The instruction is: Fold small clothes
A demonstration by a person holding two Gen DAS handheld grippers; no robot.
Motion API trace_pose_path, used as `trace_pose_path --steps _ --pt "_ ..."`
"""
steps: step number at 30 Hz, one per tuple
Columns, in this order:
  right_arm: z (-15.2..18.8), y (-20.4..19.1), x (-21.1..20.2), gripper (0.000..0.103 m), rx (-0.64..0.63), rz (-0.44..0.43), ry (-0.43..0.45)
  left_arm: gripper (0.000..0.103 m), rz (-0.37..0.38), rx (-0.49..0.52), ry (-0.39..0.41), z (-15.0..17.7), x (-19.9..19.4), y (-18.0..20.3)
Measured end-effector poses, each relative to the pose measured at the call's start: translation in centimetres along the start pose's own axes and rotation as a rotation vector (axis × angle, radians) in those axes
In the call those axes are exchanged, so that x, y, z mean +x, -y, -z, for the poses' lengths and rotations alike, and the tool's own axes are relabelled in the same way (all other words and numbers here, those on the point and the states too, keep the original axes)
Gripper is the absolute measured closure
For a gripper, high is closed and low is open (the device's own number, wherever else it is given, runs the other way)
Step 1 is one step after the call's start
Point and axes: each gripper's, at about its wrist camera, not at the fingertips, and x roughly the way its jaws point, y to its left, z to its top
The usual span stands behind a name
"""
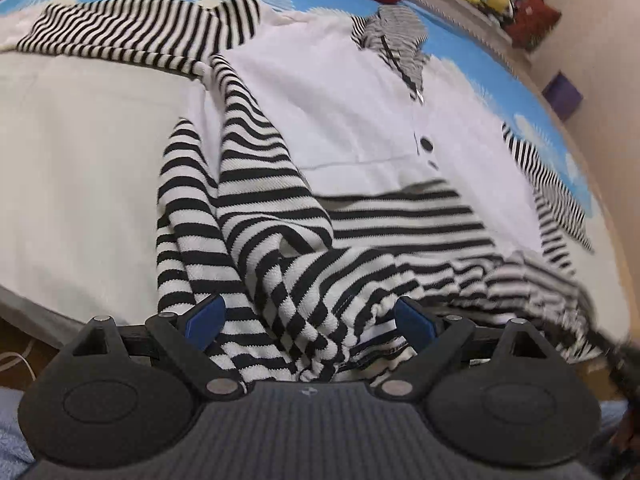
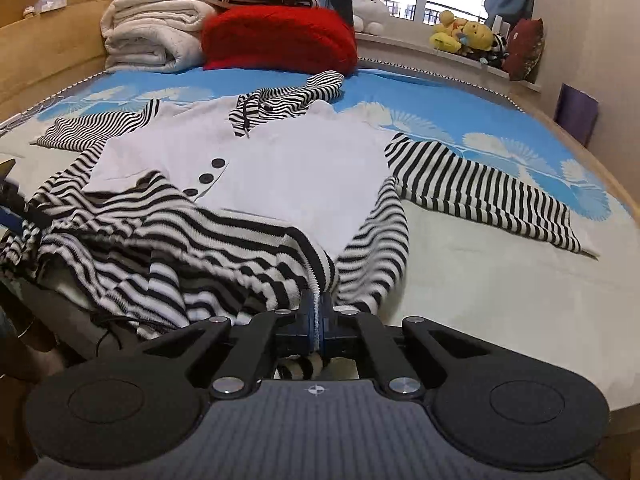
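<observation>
Striped top (image 2: 280, 168) is lying spread on the bed (image 2: 500, 280), white front w/ black buttons, b&w striped sleeves out to both sides, hem end bunched up at the near edge. Right claw (image 2: 319, 316) is pressed together, pinching a hem corner, knit edge sandwiched btwn the pads. Left claw (image 1: 312, 316) is spread wide w/ rumpled hem fabric lying btwn the fingers, not clamped afaict. Looks like a soft floppy knit, light, prob stretchy, so it'll sag and drag unless held at both hem corners. I'd grab the ribbed edge, not the loose middle. Can't see what's under the bunched part, and the far right of the left view is blurred. Red pillow (image 2: 280, 40) sits well behind.
</observation>
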Motion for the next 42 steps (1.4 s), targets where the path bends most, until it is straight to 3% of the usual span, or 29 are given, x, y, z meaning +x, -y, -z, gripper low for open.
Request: trace_pose_path --steps 6,18,23,24,26,28,29,32,36,37,40,41,42 --pt "1.1 1.3 -1.3 0.102 0.014 -0.014 0.011 0.009 -0.017 -0.076 0.111 0.2 -2.4 -0.7" --pt "2.8 2.6 -5.7 0.102 0.157 -0.038 0.097 0.009 -0.005 -0.084 0.121 -0.3 -5.6 1.6" --pt "3.3 3.1 -6.5 0.101 0.216 -0.050 0.104 0.009 -0.025 -0.071 0.111 -0.2 -4.6 1.4" --pt "3.3 3.1 -6.5 0.099 0.219 -0.051 0.114 0.009 -0.039 -0.077 0.099 -0.2 -4.0 1.2" --pt "3.0 2.9 -6.3 0.085 0.211 -0.072 0.123 0.009 -0.050 -0.096 0.073 -0.2 -3.1 0.6" --pt "2.5 2.0 -5.7 0.057 0.182 -0.081 0.139 0.009 -0.053 -0.106 0.052 -0.2 -2.2 0.0" --pt "2.3 1.3 -5.4 0.055 0.157 -0.076 0.144 0.009 -0.058 -0.105 0.047 -0.1 -1.9 -0.3" --pt "1.2 -1.1 -3.4 0.054 0.035 -0.077 0.133 0.009 -0.081 -0.108 0.028 -0.1 -0.8 -1.4" --pt "0.4 -3.7 1.0 0.058 -0.121 0.001 0.051 0.008 -0.122 -0.141 -0.004 -0.2 0.9 -3.2" --pt "0.4 -4.0 2.1 0.086 -0.151 0.027 0.016 0.003 -0.123 -0.143 -0.016 -0.2 1.3 -3.4" --pt "0.5 -3.9 3.0 0.091 -0.169 0.073 -0.044 0.001 -0.142 -0.081 -0.047 0.0 1.8 -2.7" --pt "0.3 -3.6 2.1 0.091 -0.144 0.056 -0.026 0.005 -0.162 -0.048 -0.081 0.0 1.8 -2.2" --pt "0.1 -3.1 0.9 0.091 -0.121 0.030 0.000 0.023 -0.154 -0.036 -0.085 0.2 1.6 -1.9"
